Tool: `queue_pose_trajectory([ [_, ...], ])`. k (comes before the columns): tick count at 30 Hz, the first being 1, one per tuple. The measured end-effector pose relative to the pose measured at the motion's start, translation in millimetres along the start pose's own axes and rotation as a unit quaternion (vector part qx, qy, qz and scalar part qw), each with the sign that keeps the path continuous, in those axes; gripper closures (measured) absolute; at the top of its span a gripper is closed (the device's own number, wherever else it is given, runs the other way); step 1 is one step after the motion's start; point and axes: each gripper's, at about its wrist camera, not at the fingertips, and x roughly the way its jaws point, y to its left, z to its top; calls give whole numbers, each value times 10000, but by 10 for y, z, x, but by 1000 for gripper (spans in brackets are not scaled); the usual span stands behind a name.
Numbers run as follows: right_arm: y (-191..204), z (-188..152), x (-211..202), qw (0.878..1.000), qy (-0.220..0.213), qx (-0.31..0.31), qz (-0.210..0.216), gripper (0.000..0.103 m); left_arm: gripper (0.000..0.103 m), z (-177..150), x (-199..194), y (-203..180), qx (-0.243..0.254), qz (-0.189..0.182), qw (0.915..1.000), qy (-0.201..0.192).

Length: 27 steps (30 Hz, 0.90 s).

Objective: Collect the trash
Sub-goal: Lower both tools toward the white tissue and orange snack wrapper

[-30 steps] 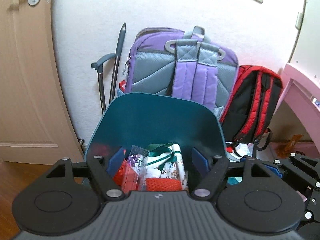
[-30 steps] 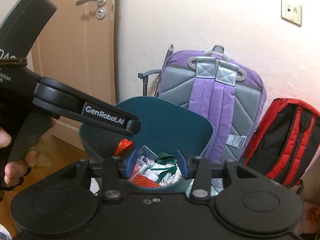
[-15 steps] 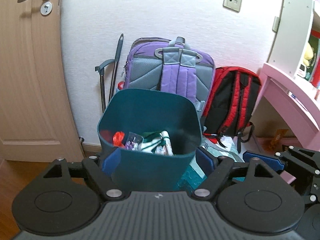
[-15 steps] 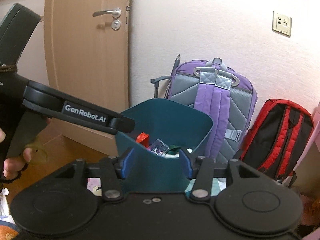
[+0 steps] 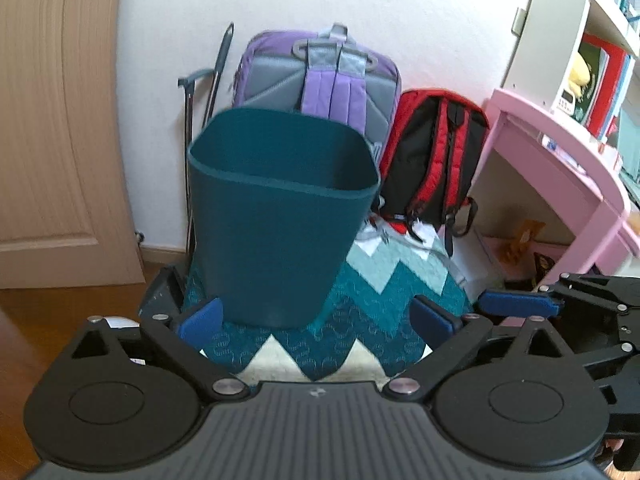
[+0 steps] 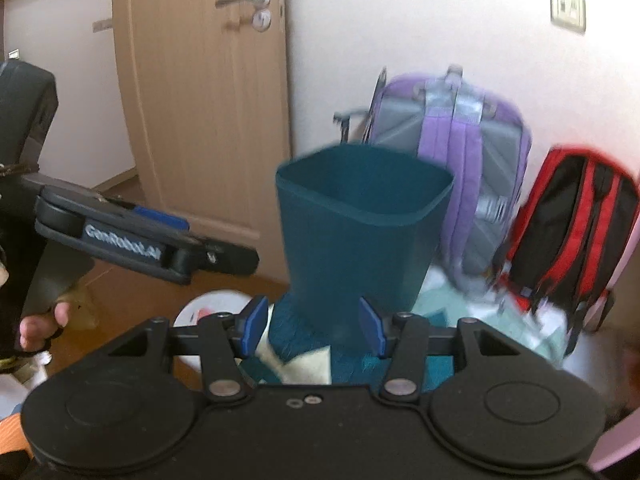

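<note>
Backed off from teal bin (image 5: 276, 224), contents now below rim | left gripper (image 5: 316, 316) jaws just opened wide, empty; right gripper (image 6: 312, 324) spread, empty | step: between drops; next: seek loose trash | bin upright on zigzag rug (image 5: 360, 300), purple backpack (image 5: 316, 80), red backpack (image 5: 432, 152) behind, pink desk (image 5: 560, 152) beside.

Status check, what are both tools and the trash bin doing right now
Left tool open, jaws just widened, nothing between them. Right tool open, empty. Teal trash bin upright on zigzag blanket, untouched. Nothing blocking.
</note>
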Motion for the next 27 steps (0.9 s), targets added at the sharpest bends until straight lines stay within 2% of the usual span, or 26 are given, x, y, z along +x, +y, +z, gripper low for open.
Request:
queue_pose_trajectory([
  [3, 5, -251, 126, 9996, 252, 72, 105, 52, 3, -242, 129, 90, -3, -31, 9999, 169],
  [6, 5, -561, 307, 9981, 546, 177, 202, 52, 3, -532, 378, 195, 33, 76, 9986, 516],
  [13, -21, -1356, 978, 9890, 1402, 416, 209, 53, 3, -1152, 1186, 558, -71, 436, 9892, 1398],
  [17, -120, -1771, 1498, 9774, 1938, 819, 205, 53, 3, -1433, 1633, 785, -178, 553, 9820, 1797],
  [20, -216, -2048, 1878, 9656, 2259, 1239, 356, 53, 3, -1648, 1986, 913, -56, 656, 9752, 2114],
  [24, -306, -2379, 2398, 9505, 2582, 1684, 394, 53, 3, -1925, 2474, 1095, 101, 712, 9655, 2504],
  [27, -318, -2589, 2755, 9429, 2797, 1769, 365, 53, 3, -2107, 2772, 1230, 123, 701, 9603, 2697],
])
